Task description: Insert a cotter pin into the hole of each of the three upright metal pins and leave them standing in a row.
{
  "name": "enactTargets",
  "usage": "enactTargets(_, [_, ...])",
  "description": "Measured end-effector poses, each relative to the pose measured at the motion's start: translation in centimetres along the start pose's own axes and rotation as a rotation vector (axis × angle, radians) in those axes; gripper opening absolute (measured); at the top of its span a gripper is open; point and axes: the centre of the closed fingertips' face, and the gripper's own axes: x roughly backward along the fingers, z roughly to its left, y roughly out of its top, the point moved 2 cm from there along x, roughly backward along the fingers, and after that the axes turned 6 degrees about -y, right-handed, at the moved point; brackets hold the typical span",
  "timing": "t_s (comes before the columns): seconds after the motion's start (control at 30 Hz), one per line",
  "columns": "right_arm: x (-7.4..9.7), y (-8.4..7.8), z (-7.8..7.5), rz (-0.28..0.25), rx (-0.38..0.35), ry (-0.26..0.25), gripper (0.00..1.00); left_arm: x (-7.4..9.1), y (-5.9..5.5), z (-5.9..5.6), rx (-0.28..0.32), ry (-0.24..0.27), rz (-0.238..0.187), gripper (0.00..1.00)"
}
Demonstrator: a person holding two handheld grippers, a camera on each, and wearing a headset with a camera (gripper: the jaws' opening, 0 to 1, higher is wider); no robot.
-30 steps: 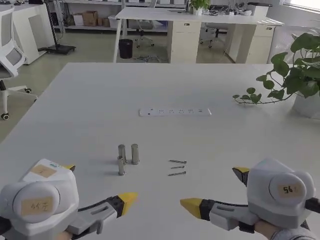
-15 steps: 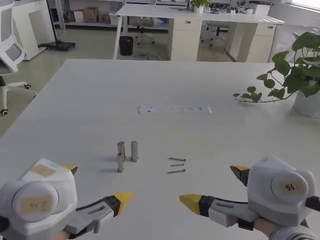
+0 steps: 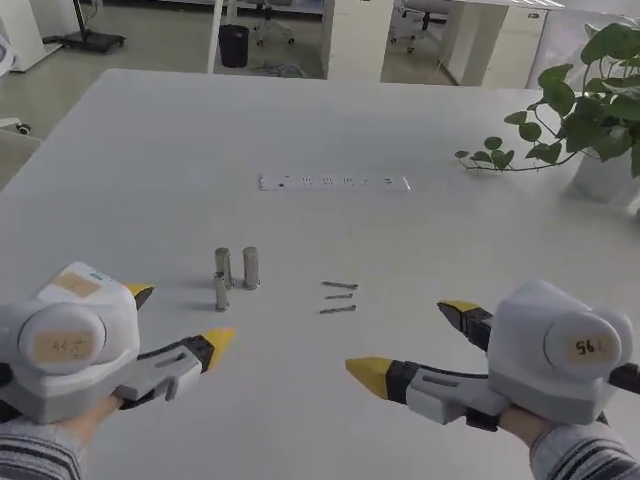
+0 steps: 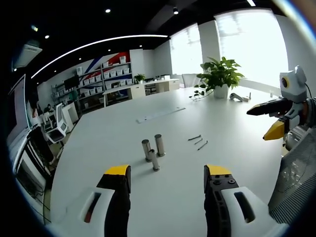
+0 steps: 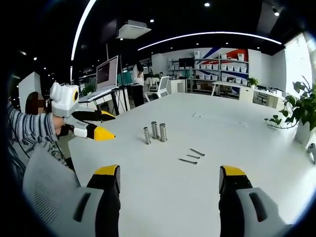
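Head view: three metal pins (image 3: 222, 262) (image 3: 250, 268) (image 3: 221, 291) stand upright in a tight cluster on the white table (image 3: 120, 180), two side by side and one just in front of the left one; three cotter pins (image 3: 340, 285) (image 3: 340, 296) (image 3: 337, 309) lie flat in a short stack of parallel lines to their right, apart from them; none sits in a pin. One power strip (image 3: 335, 182) lies farther back; one white pot (image 3: 603, 182) at the right edge holds a leafy plant (image 3: 590, 90). The left gripper (image 3: 180, 315) and right gripper (image 3: 405, 338) hover low at the near edge, each in a hand, yellow tips angled inward toward each other; both have jaws spread wide and grip nothing.

Left gripper view: own jaws (image 4: 168, 173) rise parted and empty; the three metal pins (image 4: 146, 149) (image 4: 159, 145) (image 4: 154, 160) stand between and beyond the tips; the three cotter pins (image 4: 195, 138) (image 4: 198, 141) (image 4: 202, 145) lie to their right; the right gripper (image 4: 260, 122) enters from the right, jaws apart.

Right gripper view: own jaws (image 5: 169, 172) stand wide and empty; three metal pins (image 5: 146, 135) (image 5: 154, 130) (image 5: 163, 132) ahead; three cotter pins (image 5: 197, 152) (image 5: 192, 156) (image 5: 187, 161) nearer, to the right; the left gripper (image 5: 107, 125) at left, held by a striped-sleeved arm, tips parted.
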Motion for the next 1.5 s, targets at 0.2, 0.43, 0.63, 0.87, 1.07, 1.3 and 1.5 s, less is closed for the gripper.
enactTargets(0.2, [-0.3,0.7,0.5,-0.017,0.011,0.034,0.77,-2.6,-0.4,1.5,0.001,-0.027,0.006,0.51])
enactTargets(0.43, [-1.0,1.0,0.6,-0.020,0.000,0.048,0.72,-5.2,-1.2,3.0,-0.020,-0.037,0.033,0.44])
enactTargets(0.63, [-2.0,0.4,0.5,0.002,-0.021,0.065,0.70,-7.7,-2.5,3.8,-0.044,-0.051,0.077,0.37])
enactTargets(0.87, [-2.9,-0.1,0.3,0.023,-0.014,0.065,0.70,-10.0,-3.0,4.3,-0.022,-0.057,0.068,0.28])
enactTargets(1.07, [-3.3,-0.3,0.2,0.031,-0.018,0.062,0.70,-11.3,-3.0,4.6,-0.021,-0.067,0.066,0.24])
enactTargets(1.3, [-3.5,-0.7,0.2,0.050,-0.015,0.065,0.69,-11.7,-3.5,4.9,-0.021,-0.064,0.087,0.16])
enactTargets(1.5, [-3.7,-1.2,0.3,0.069,-0.008,0.073,0.69,-12.0,-3.3,5.0,0.018,-0.056,0.067,0.09])
